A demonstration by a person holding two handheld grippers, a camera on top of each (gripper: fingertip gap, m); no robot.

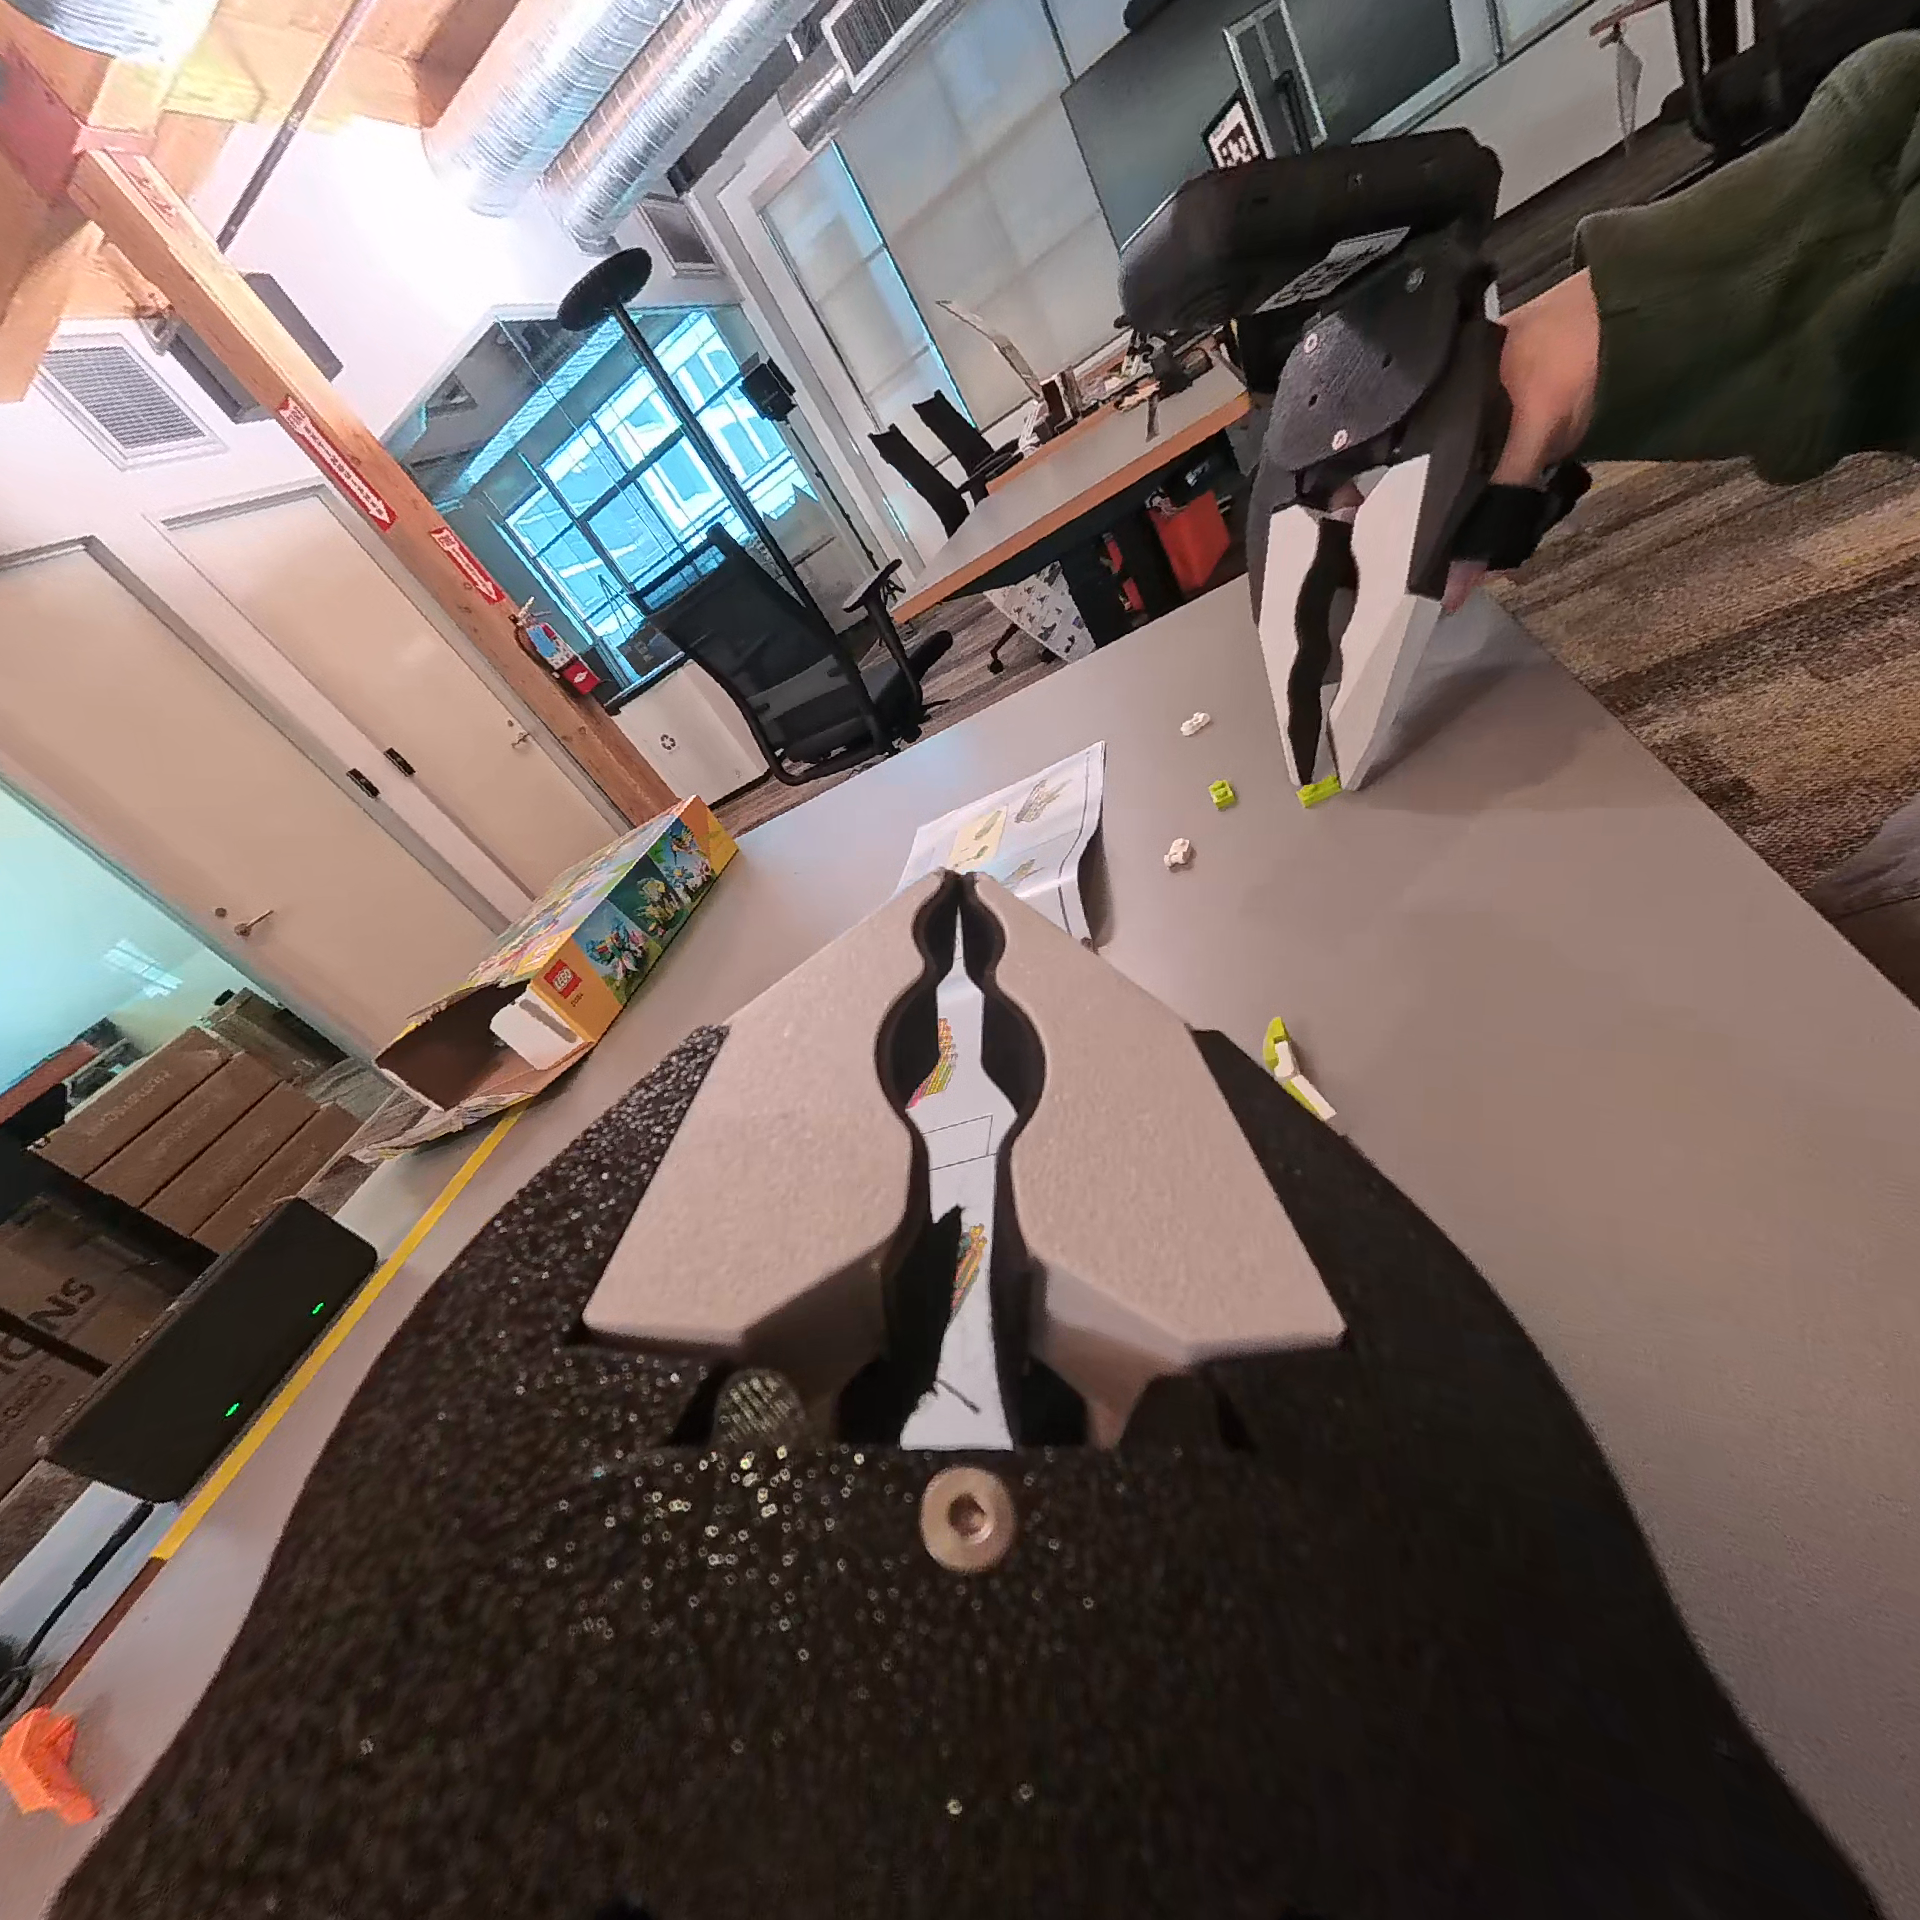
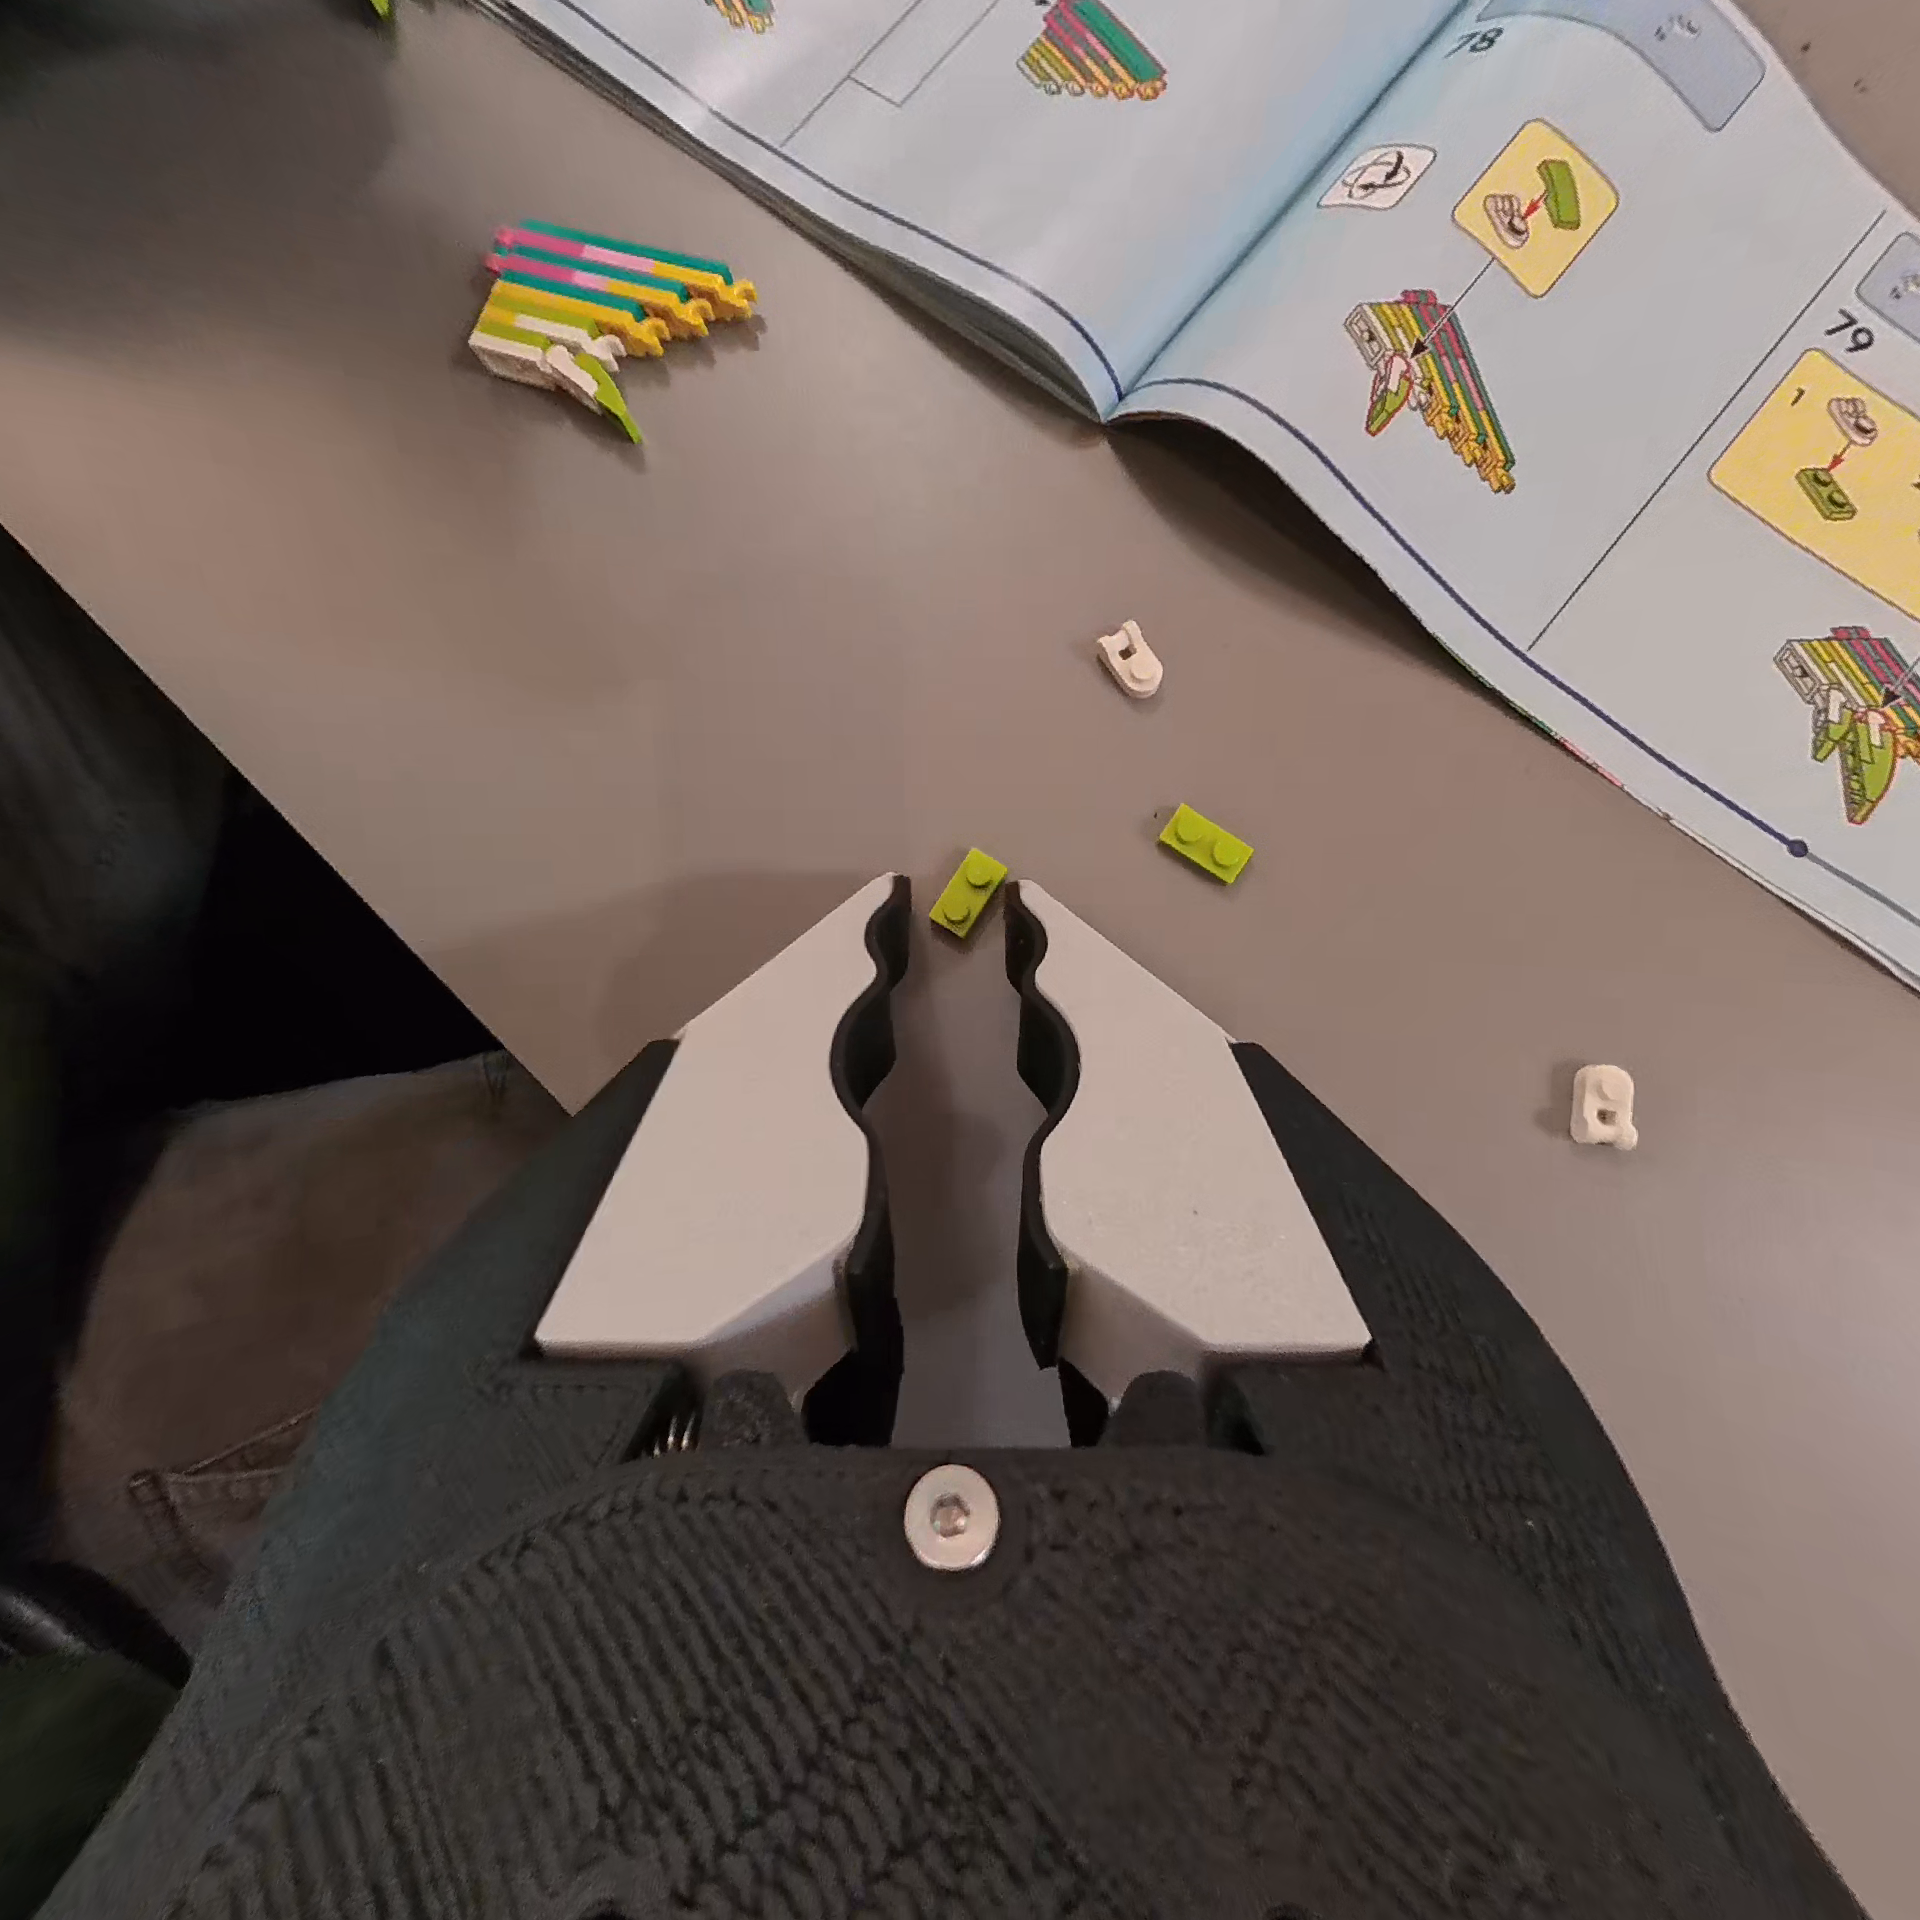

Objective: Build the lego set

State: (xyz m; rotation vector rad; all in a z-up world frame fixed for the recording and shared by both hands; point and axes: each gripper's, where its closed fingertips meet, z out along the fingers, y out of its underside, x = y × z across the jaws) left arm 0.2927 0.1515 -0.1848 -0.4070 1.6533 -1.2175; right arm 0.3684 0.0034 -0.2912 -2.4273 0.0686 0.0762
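My right gripper [image 2: 958,889] is open, pointing down at the grey table [image 2: 727,644]. A small lime two-stud plate [image 2: 968,894] lies flat between its fingertips, apart from both pads. It also shows in the left wrist view [image 1: 1317,793] under the right gripper [image 1: 1317,774]. A second lime plate [image 2: 1205,844] lies just to the right. Two white clip pieces [image 2: 1130,658] [image 2: 1603,1107] lie nearby. The striped wing assembly [image 2: 603,312] lies at the far left. My left gripper [image 1: 961,883] is shut and empty, low over the open instruction booklet [image 1: 1023,821].
The booklet [image 2: 1299,208] covers the table's upper right in the right wrist view. An opened Lego box [image 1: 582,935] lies at the table's far left side. A black device [image 1: 208,1351] stands off the left edge. The table edge and a person's lap [image 2: 260,1247] are on the left. Some 20 cm of space lies between my two pairs of fingers.
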